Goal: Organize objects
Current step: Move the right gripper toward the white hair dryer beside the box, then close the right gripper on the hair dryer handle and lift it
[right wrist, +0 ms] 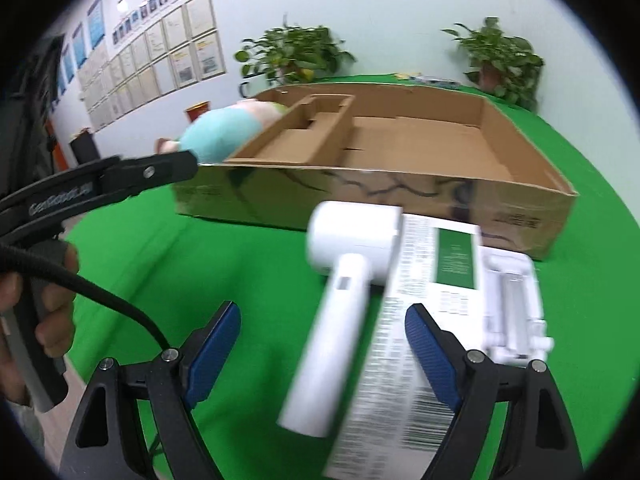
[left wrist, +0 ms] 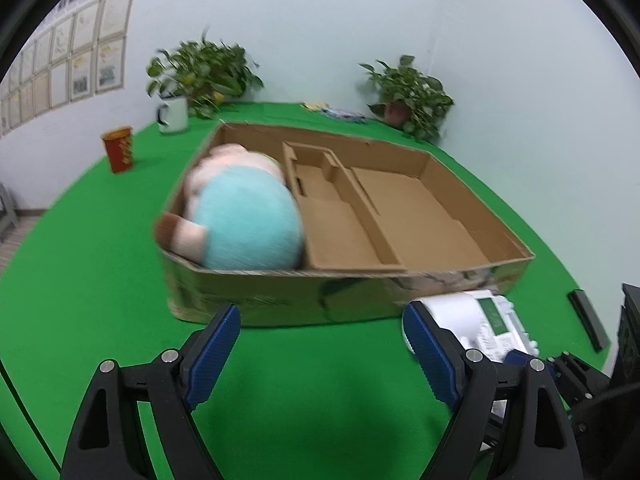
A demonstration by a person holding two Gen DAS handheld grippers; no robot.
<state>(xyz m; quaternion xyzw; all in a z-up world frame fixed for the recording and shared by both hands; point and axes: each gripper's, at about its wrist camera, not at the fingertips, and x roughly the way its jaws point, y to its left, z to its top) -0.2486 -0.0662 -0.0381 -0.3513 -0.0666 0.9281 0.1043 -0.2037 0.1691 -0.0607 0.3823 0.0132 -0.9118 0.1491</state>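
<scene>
A shallow cardboard box (left wrist: 280,296) with inner dividers sits on the green table (left wrist: 100,280). A plush toy (left wrist: 248,224) with a teal body and pink limbs fills its left compartment; the other compartments hold nothing. My left gripper (left wrist: 320,320) hovers open over bare green cloth in front of the box. In the right wrist view the box (right wrist: 360,196) lies beyond a white handheld device (right wrist: 352,236) resting on a printed leaflet (right wrist: 416,280). My right gripper (right wrist: 323,309) is open above the device's handle, its pads clear of it.
A white tray of parts (right wrist: 512,300) lies right of the leaflet. A red cup (left wrist: 119,148), a white mug (left wrist: 174,114) and two potted plants (left wrist: 204,72) (left wrist: 412,96) stand at the back. A black bar (left wrist: 588,316) lies at the right. A hand (right wrist: 56,320) holds the left gripper's handle.
</scene>
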